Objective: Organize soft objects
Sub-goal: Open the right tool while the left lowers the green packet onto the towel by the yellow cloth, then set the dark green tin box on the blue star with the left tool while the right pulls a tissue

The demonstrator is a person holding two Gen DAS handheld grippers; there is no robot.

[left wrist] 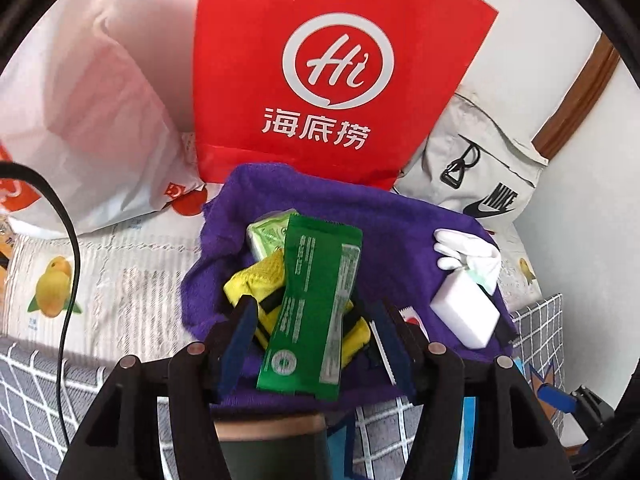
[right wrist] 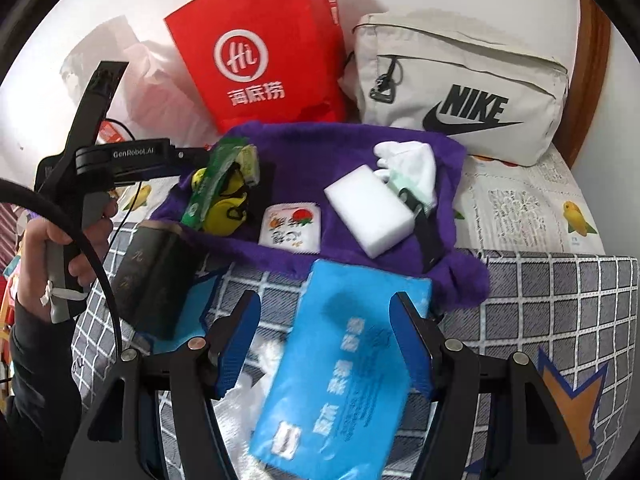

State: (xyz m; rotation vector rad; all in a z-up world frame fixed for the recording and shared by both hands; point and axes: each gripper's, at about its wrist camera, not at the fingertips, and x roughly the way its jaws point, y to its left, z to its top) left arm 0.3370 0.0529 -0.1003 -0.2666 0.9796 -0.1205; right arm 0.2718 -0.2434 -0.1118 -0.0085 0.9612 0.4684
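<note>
While my left gripper (left wrist: 316,320) gapes around the green packet (left wrist: 316,304), untouched, my right gripper (right wrist: 328,336) grasps the blue tissue pack (right wrist: 340,364), creased.

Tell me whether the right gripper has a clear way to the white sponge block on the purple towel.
Probably not: the right gripper has the blue tissue pack between its jaws, and that lies before the white sponge block.
</note>
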